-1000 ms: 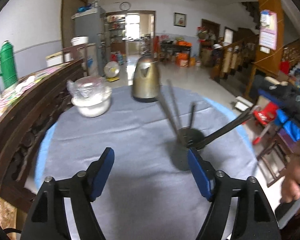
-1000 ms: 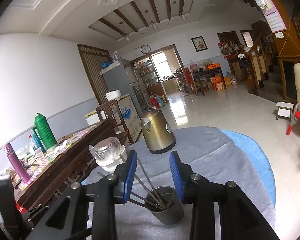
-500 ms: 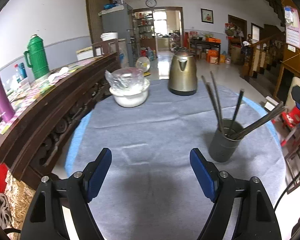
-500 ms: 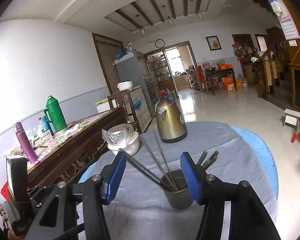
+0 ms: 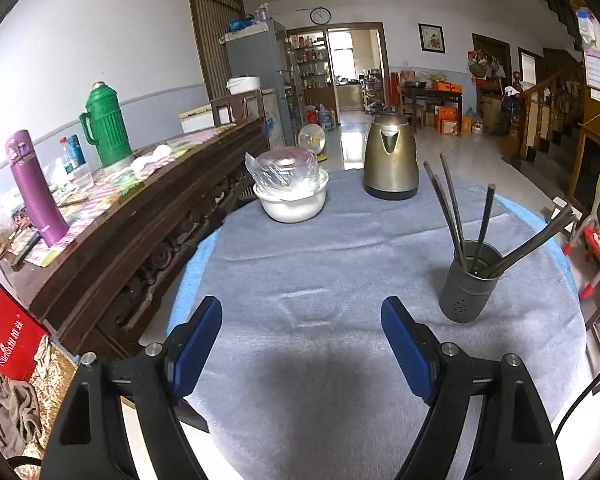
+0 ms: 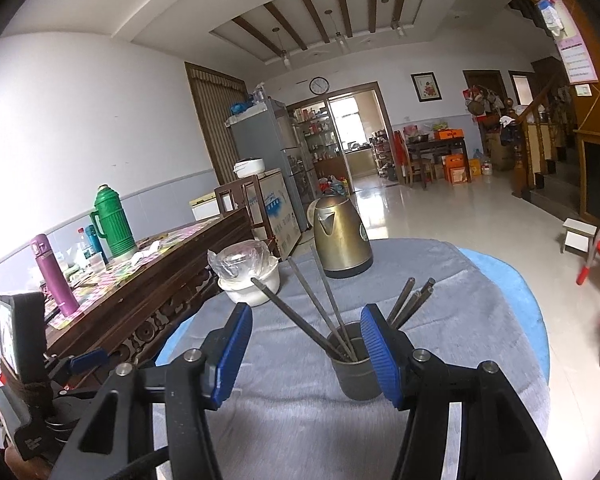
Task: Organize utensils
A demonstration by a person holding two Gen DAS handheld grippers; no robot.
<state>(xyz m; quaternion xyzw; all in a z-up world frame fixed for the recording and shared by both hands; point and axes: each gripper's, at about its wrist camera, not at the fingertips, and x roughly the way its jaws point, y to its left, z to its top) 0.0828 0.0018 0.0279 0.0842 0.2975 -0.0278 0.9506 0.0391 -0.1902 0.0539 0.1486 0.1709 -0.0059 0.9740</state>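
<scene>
White walls [image 6: 100, 120], a glossy tiled floor [image 6: 440, 216], a dark wooden sideboard [image 5: 140, 216], beamed ceiling [image 6: 320, 12]

A round table [image 5: 380, 420] covered by a grey cloth [image 5: 320, 264] carries a brass-coloured kettle [image 5: 390, 158], a plastic-wrapped white bowl [image 5: 290, 200] and a grey utensil holder [image 5: 468, 288] with chopsticks [image 5: 452, 204]

The right fingers [image 6: 380, 344] hide part of the holder [image 6: 354, 368].

A lived-in family home, in its open living and dining hall: a cloth-covered round tabletop [image 5: 300, 280] with an electric kettle [image 5: 390, 160], a carved wooden sideboard [image 5: 140, 220] holding thermos flasks [image 5: 107, 124], a fridge [image 6: 268, 148], wall clock [image 6: 319, 85] and wooden staircase [image 5: 540, 112].
</scene>
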